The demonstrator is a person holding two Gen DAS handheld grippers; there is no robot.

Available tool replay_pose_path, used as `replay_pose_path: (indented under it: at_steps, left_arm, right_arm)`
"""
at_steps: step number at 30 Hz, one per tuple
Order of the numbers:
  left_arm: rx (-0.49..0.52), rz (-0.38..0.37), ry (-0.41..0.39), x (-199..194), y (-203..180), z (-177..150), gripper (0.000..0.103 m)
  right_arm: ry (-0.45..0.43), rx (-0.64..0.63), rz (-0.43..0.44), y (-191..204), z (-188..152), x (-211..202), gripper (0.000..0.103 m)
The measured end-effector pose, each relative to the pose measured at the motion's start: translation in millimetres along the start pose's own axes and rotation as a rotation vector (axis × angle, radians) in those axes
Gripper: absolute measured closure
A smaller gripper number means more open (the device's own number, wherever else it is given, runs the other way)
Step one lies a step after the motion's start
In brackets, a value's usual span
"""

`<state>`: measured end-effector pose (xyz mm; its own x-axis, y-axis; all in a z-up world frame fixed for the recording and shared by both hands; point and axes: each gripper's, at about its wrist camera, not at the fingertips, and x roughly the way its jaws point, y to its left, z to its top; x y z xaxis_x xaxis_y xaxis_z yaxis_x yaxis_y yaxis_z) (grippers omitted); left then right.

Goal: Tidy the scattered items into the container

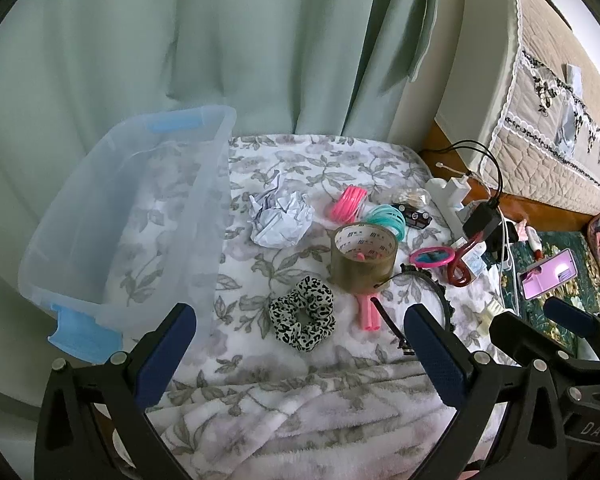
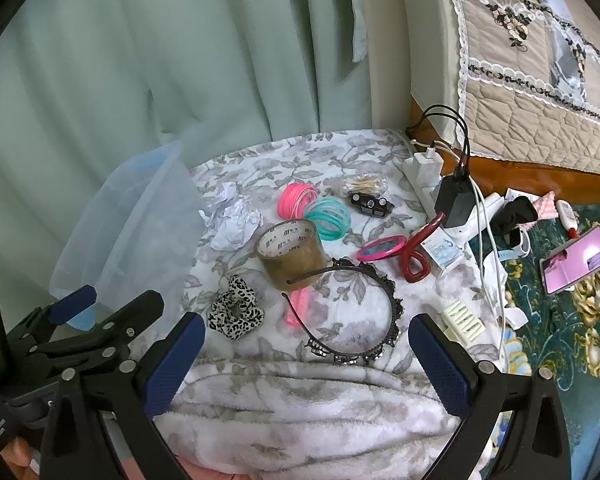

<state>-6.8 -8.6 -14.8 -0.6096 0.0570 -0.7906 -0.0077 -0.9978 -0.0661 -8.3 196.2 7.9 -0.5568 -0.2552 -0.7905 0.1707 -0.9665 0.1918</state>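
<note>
A: Folded blanket point(image 1: 300, 412) edge sits nearest, both claws hovering over it. Left gripper point(image 1: 300, 344) has its fingers spread wide, nothing in them; right gripper point(image 2: 306, 350) likewise splayed and bare.

B: Layout, left to right?

A: Container point(image 1: 112, 216), clear tub with blue latches, on the blanket's left edge, looks empty. Beside it crumpled paper point(image 1: 280, 216). Leopard scrunchie point(image 1: 302, 314) near the front edge, just ahead of the left gripper. Tape roll point(image 1: 364, 258) mid-blanket, upright, a pink comb point(image 1: 367, 312) poking out from under it. Pink bangles point(image 1: 348, 202) and teal bangles point(image 1: 388, 218) behind the tape. Black headband point(image 2: 356, 320) in front of the right gripper, one tip resting against the tape. Pink mirror point(image 2: 380, 250), red clip point(image 2: 416, 256) toward the right edge.

B: Step in hand?

A: Judging nothing's binned yet. Scrunchie looks the easy first pick for the left: drop straight down, pinch across the soft bunch, avoid snagging blanket pile.

B: Pose?

A: Both tilted downward, side by side, level, near the front edge.
</note>
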Motion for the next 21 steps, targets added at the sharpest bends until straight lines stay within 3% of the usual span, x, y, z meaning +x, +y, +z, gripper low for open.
replay_pose_path:
  at_steps: [21]
  left_arm:
    - [0.014,0.016,0.019,11.9,-5.4,-4.9,0.0]
  right_arm:
    - [0.006,0.012,0.06,-6.4,-6.8,15.3,0.0]
